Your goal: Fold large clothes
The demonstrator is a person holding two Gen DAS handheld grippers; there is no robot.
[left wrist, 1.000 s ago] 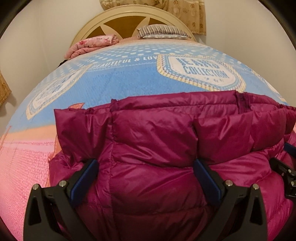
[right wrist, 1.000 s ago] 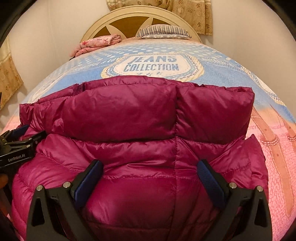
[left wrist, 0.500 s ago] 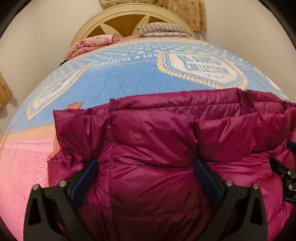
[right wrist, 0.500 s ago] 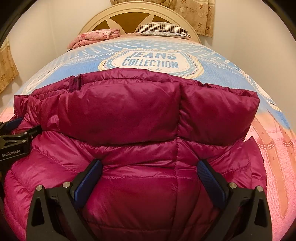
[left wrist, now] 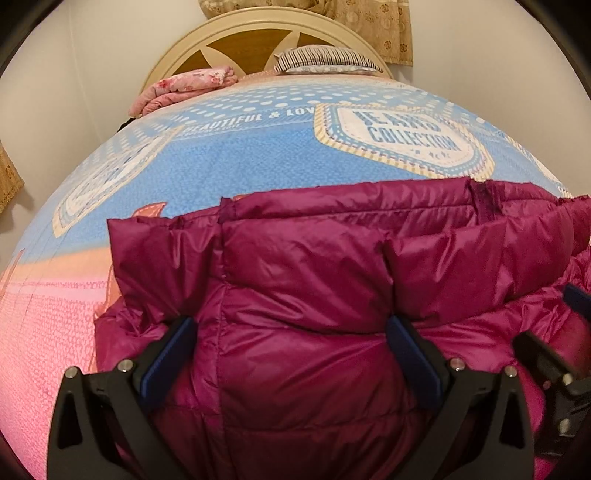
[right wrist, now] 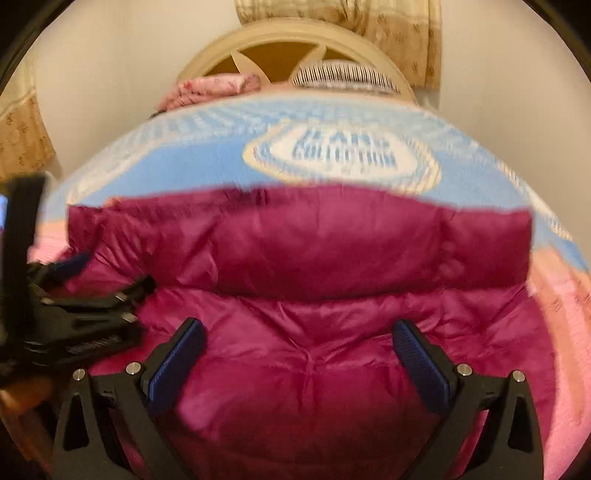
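Magenta down jacket (left wrist: 314, 302) folded on the bed (left wrist: 258, 147), bulging between the spread jaws of left gripper (left wrist: 291, 354) and right gripper (right wrist: 299, 354); contact seemingly absent, right view blurred.

The puffer jacket (left wrist: 314, 306) in the lower half of the frame is glossy magenta with stitched quilted panels. Above it, the bedspread (left wrist: 240, 155) is sky blue with white dots and cream badges lettered in navy, turning peach and then pink toward the lower left. At the top sit a pink floral folded blanket (left wrist: 184, 86), a black-and-white striped pillow (left wrist: 325, 59), a cream headboard (left wrist: 258, 29) with brown panels, and beige flowered curtains (left wrist: 369, 22). The gripper pads (left wrist: 168, 363) are blue on black.
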